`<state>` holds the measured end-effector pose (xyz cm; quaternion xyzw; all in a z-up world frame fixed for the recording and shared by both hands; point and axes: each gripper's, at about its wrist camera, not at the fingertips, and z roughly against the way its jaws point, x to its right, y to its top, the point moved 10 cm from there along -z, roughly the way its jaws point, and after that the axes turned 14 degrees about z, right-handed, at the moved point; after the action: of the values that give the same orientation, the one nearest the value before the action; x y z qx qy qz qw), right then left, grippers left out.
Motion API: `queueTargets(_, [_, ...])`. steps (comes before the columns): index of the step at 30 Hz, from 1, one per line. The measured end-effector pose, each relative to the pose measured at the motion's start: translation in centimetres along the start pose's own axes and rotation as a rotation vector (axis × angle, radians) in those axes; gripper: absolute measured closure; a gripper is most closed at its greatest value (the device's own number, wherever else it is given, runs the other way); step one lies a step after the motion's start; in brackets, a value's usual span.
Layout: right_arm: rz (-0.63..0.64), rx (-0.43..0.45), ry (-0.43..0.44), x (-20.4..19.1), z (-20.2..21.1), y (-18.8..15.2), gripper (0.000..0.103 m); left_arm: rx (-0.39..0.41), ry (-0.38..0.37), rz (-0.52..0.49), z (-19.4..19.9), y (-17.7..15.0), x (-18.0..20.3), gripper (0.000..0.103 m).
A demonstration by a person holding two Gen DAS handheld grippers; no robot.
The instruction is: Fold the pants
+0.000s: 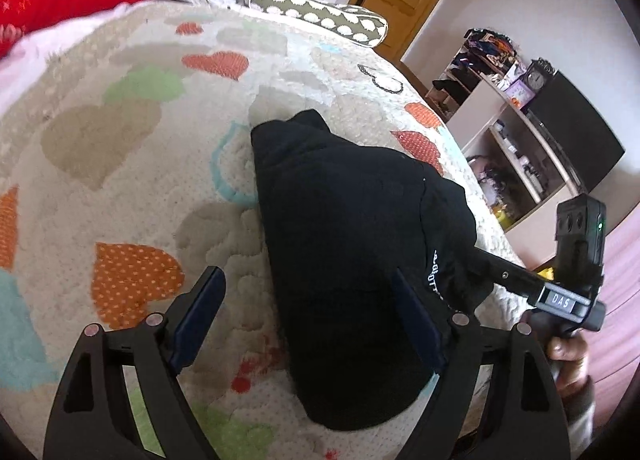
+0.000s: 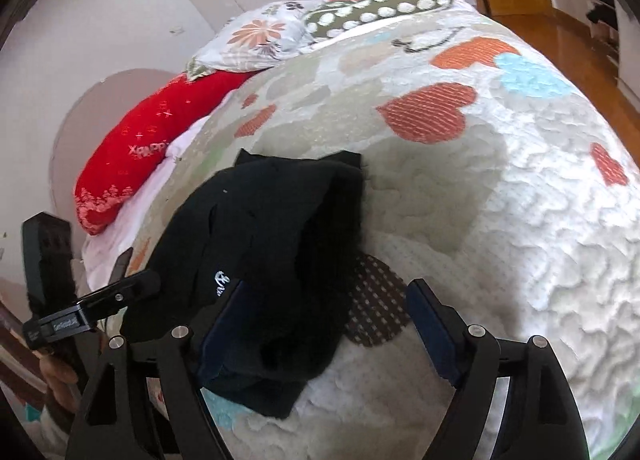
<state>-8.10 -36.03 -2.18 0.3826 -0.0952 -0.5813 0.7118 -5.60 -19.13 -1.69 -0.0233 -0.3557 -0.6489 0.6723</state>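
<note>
Black pants (image 1: 352,260), bunched on the heart-print quilt (image 1: 120,180), long axis running away from both claws; left gripper (image 1: 308,320) and right gripper (image 2: 324,320) both gape wide, gripping nothing, each straddling a near edge.

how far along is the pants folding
Done: the black pants lie on the quilt as a compact, layered bundle, so the main folds look made. In hand: nothing; the left gripper and right gripper are both open, pads not pressing the cloth. Left: the bundle looks lumpy with uneven edges, so probably a last tidy or smoothing, if anything.
</note>
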Motion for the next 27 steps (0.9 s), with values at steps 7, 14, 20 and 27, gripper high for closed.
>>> queueTargets(7, [0.042, 0.006, 0.078, -1.1, -2.4, 0.9, 0.02, -0.057, -0.032, 0.02, -2.0, 0.4, 0.3, 0.018])
queueTargets(14, [0.038, 0.045, 0.158, -1.6, -3.6, 1.8, 0.035, -0.089, -0.046, 0.01, -3.6, 0.8, 0.9, 0.008])
queueTargets(20, [0.028, 0.064, 0.187, -1.9, -3.6, 2.0, 0.061, -0.072, -0.073, -0.033, -3.6, 0.8, 1.5, 0.028])
queueTargets(27, [0.044, 0.101, 0.208, -3.6, -1.8, 3.6, 0.067, -0.03, -0.092, -0.094, -1.5, 1.3, 2.9, 0.057])
